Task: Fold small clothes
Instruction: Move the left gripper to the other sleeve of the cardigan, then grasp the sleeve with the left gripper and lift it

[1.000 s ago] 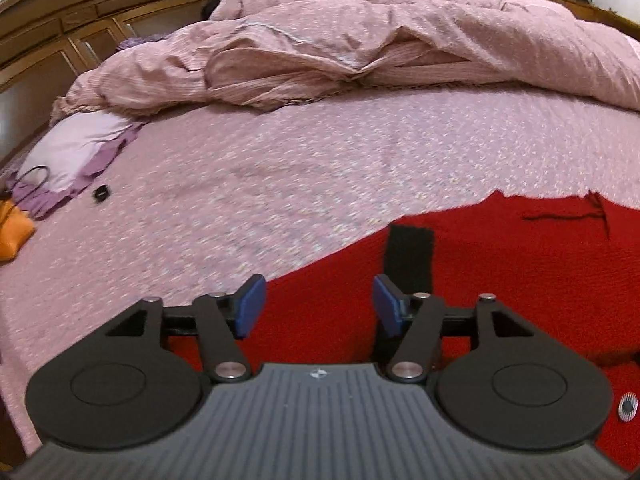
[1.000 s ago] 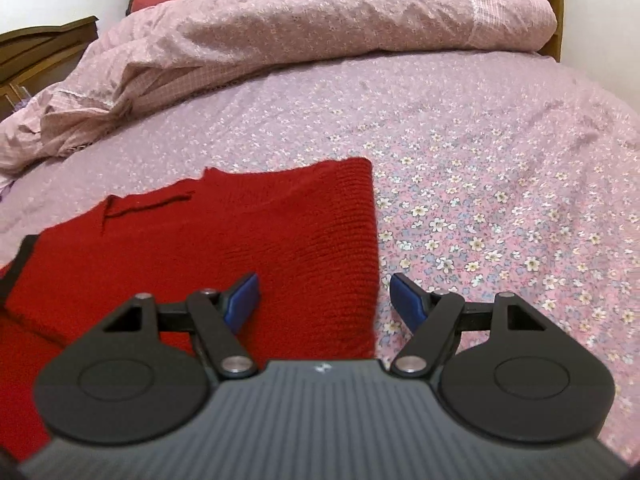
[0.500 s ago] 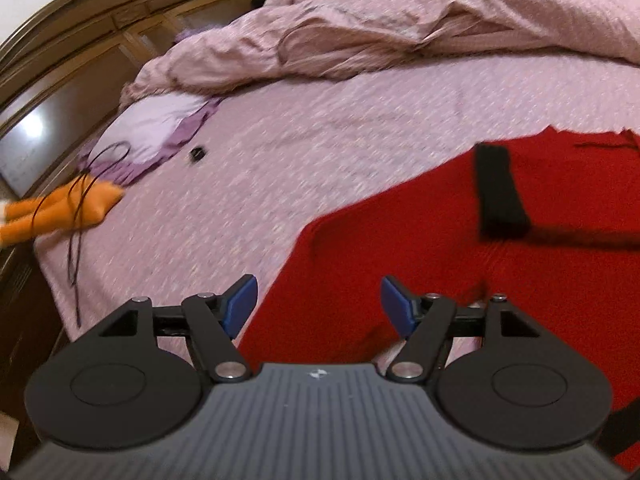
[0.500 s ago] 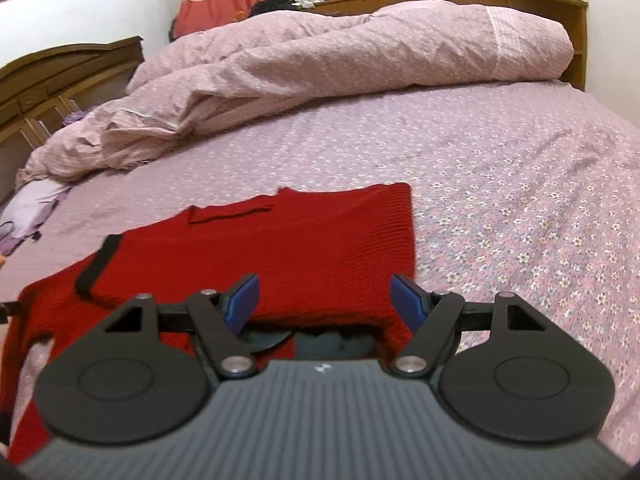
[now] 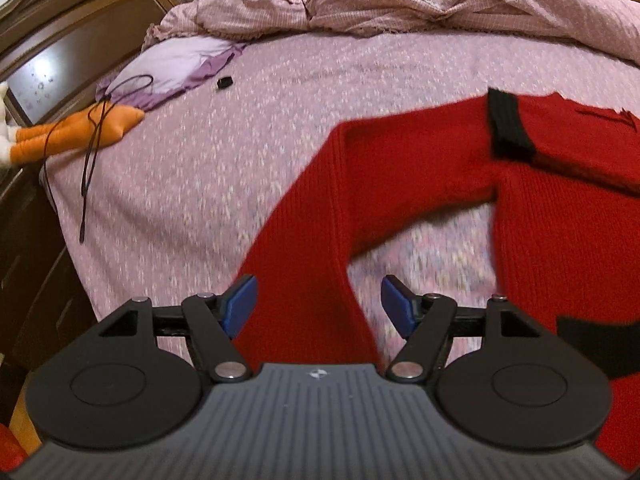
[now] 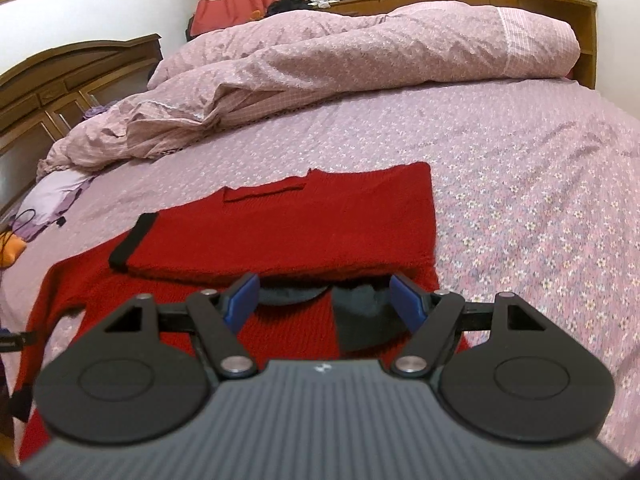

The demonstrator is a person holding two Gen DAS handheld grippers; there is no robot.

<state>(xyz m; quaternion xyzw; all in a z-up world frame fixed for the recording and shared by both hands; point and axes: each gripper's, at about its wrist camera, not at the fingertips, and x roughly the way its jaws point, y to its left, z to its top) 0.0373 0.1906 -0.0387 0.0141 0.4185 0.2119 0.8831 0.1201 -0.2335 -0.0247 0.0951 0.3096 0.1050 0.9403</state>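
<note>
A red knit sweater [image 6: 288, 220] with black cuffs lies flat on the flowered pink bedsheet [image 6: 520, 200]. One sleeve is folded across its body and ends in a black cuff [image 6: 128, 244]. In the left wrist view the other red sleeve [image 5: 320, 240] runs down the sheet and passes under my left gripper [image 5: 320, 308], which is open; its blue pads stand on either side of the sleeve and do not press it. My right gripper [image 6: 326, 298] is open above the near edge of the sweater, over a dark grey patch [image 6: 360, 316], with nothing between its fingers.
A bunched pink duvet [image 6: 320, 64] fills the far side of the bed. At the left lie a lilac cloth [image 5: 180, 60], an orange plush toy [image 5: 80, 132], a black cord [image 5: 92, 152] and a small black object [image 5: 225, 82]. Dark wooden furniture [image 5: 60, 40] borders the bed's left edge.
My left gripper has swung left, from over the sweater's body to over its outstretched sleeve. My right gripper has drawn back and risen, so more of the folded sweater shows.
</note>
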